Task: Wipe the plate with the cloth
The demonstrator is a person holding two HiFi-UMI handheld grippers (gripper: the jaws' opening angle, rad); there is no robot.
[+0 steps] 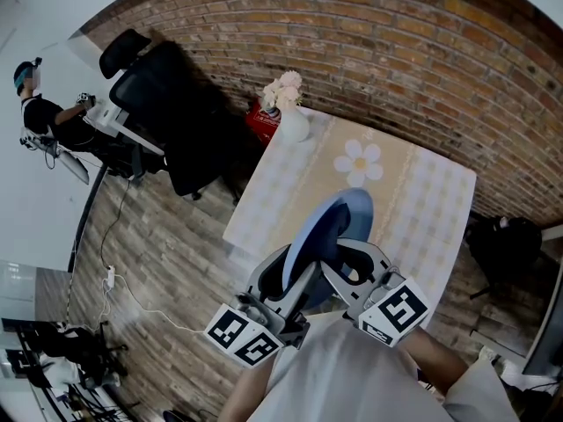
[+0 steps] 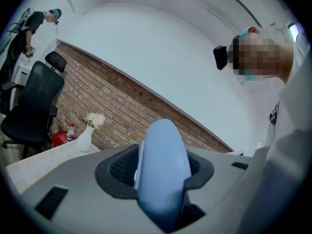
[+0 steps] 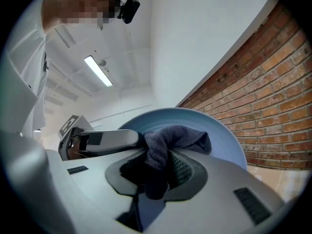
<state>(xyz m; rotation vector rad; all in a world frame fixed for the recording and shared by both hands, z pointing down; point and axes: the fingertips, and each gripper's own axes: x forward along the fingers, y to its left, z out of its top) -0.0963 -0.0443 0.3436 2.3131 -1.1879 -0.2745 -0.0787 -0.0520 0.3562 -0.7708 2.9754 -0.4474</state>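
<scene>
Across the head view from 10 to 3 o'clock, a brick wall (image 1: pixel 422 69). Below it, from 7 to 10 o'clock, a wooden plank floor (image 1: pixel 167 262). At the centre, reaching toward 2 o'clock, a table (image 1: pixel 422 200) under a pale checked cover with a daisy print. At 10 o'clock, beside the table, a black office chair (image 1: pixel 167 104).

Held up on edge over the table's near end, toward 6 o'clock: a blue plate (image 1: pixel 339 227), clear of the tabletop. Gripped from its 7 o'clock side by the left gripper (image 1: pixel 283 280), jaws closed tight on the rim, with the plate edge-on between them in the left gripper view. Met from its 5 o'clock side by the right gripper (image 1: pixel 352 266), jaws clamped on a dark cloth (image 3: pixel 170 143), bunched and lying against the plate's face at 12 o'clock of the jaws.

At the table's far corner, 11 o'clock: a white vase (image 1: pixel 293 121) of pale flowers (image 1: pixel 281 90). Just beside it at 9 o'clock, off the table, a red box (image 1: pixel 261 121).
</scene>
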